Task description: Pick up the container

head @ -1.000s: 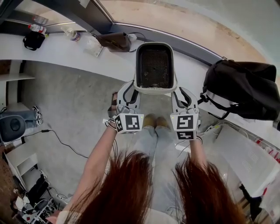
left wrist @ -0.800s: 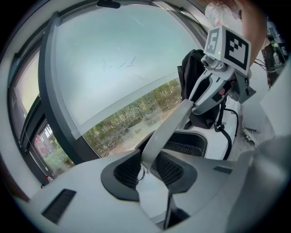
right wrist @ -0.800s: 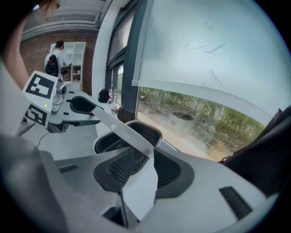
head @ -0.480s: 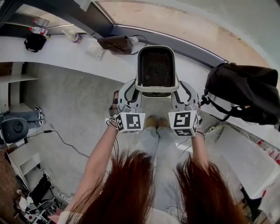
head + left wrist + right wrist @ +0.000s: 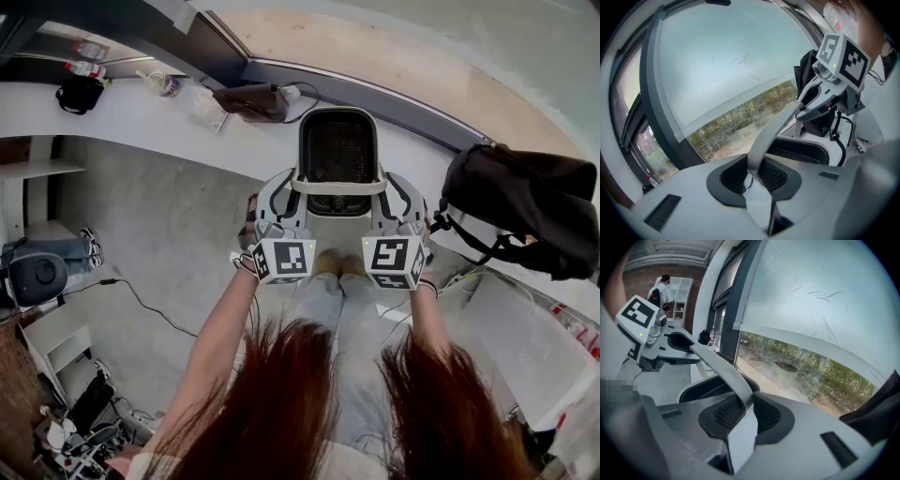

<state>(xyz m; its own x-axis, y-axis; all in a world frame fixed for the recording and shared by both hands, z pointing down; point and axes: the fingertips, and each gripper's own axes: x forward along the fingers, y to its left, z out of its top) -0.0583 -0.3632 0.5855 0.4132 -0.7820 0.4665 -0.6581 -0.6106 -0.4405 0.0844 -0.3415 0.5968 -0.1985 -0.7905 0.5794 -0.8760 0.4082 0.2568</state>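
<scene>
The container (image 5: 337, 150) is a white tub with a black mesh inside, held out in front of the person over the white ledge. A white band handle (image 5: 337, 186) spans its near end. My left gripper (image 5: 292, 185) holds the handle's left end and my right gripper (image 5: 382, 186) its right end. In the left gripper view the handle (image 5: 764, 140) runs between the black pads (image 5: 733, 176), which pinch it. The right gripper view shows the handle (image 5: 724, 371) pinched the same way. Both pairs of jaws have just been closing with the handle between them.
A black backpack (image 5: 525, 206) lies on the counter to the right. A brown bag (image 5: 248, 98), a black pouch (image 5: 77, 92) and bottles (image 5: 89, 67) sit along the white ledge (image 5: 141, 117) under the window. Cables cross the grey floor (image 5: 159, 234) at left. A person (image 5: 661, 291) stands far off.
Both grippers and the container have drifted a little up and right in the head view. The handle now stands apart from the container's near rim, with the jaws narrower around it.
</scene>
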